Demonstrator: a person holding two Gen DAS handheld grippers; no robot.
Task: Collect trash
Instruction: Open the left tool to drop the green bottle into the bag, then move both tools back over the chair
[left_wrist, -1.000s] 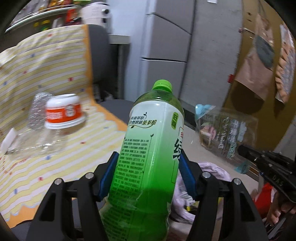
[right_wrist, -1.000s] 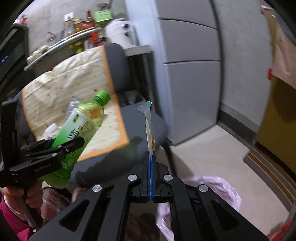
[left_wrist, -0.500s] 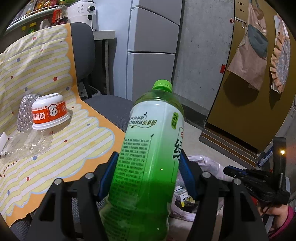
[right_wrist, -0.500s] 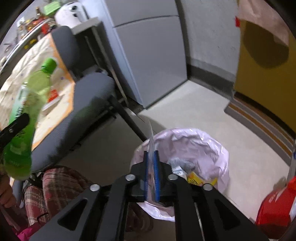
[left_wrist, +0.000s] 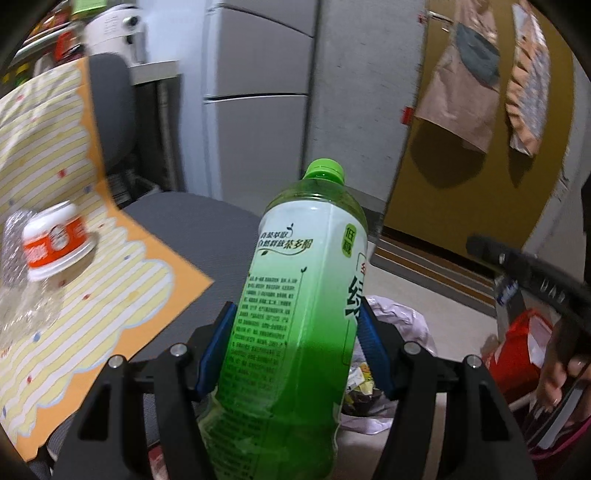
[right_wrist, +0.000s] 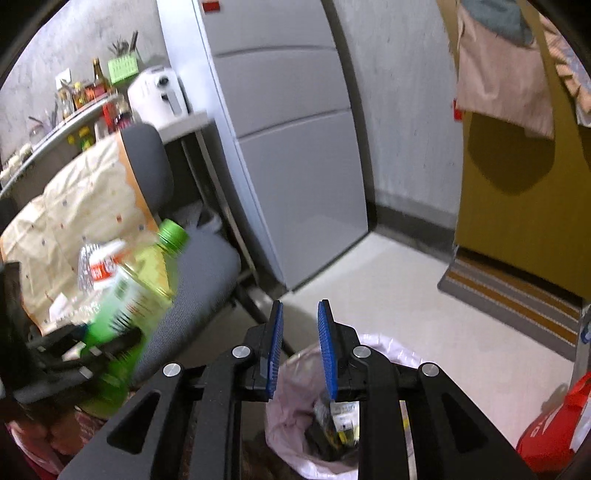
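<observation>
The right gripper (right_wrist: 300, 347) had a clear wrapper pinched a moment ago. Now its jaws are spread and hold nothing, so that piece must be in the bin (right_wrist: 384, 345). The bin sits right below, with wrappers inside its pink bag. The left gripper (left_wrist: 293, 343) squeezes the green bottle (left_wrist: 295, 317), which goes in next. Farther off, a cup (left_wrist: 51, 243) waits on the chair (left_wrist: 207, 229).

The grey fabric office chair seat (left_wrist: 192, 225) carries a yellow-striped, orange-edged cloth (left_wrist: 122, 295), on which lie an upturned white-and-orange paper cup (left_wrist: 55, 243) and crumpled clear plastic (left_wrist: 26, 310); the pale floor (right_wrist: 391, 295) bears a pink-lined trash bin (right_wrist: 291, 402) and a striped doormat (right_wrist: 517, 302).
</observation>
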